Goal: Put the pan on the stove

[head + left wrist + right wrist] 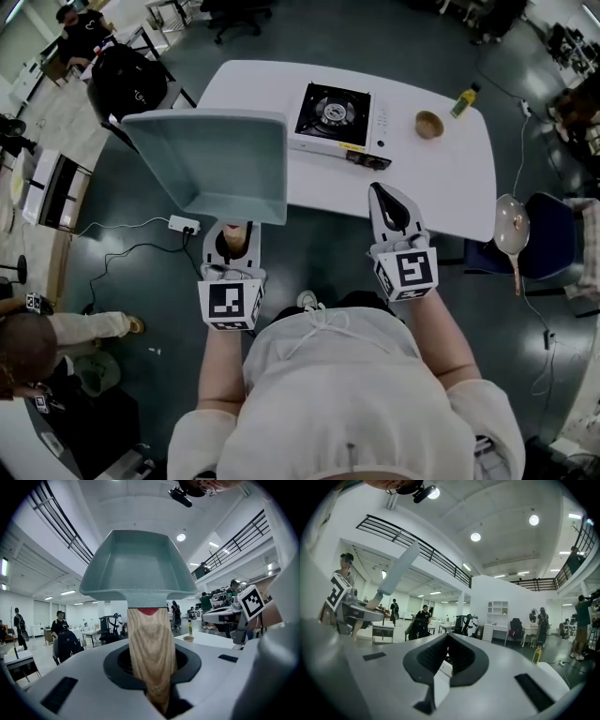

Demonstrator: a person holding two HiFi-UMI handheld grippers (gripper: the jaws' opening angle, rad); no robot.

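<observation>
A square grey-green pan (216, 164) with a wooden handle (234, 239) is up in the air over the near left edge of the white table (450, 178), its open side toward me. My left gripper (232, 253) is shut on the handle. In the left gripper view the handle (150, 653) runs up from between the jaws to the pan (138, 564). The portable gas stove (336, 114) sits on the table to the pan's right, with nothing on its burner. My right gripper (392, 211) hovers at the near table edge, shut and empty; its jaws (447, 656) meet with nothing between them.
A small brown bowl (429, 124) and a bottle (463, 98) stand on the table right of the stove. A second round pan (512, 227) lies on a blue chair at the right. A power strip (184, 224) and cables lie on the floor. People stand at the left.
</observation>
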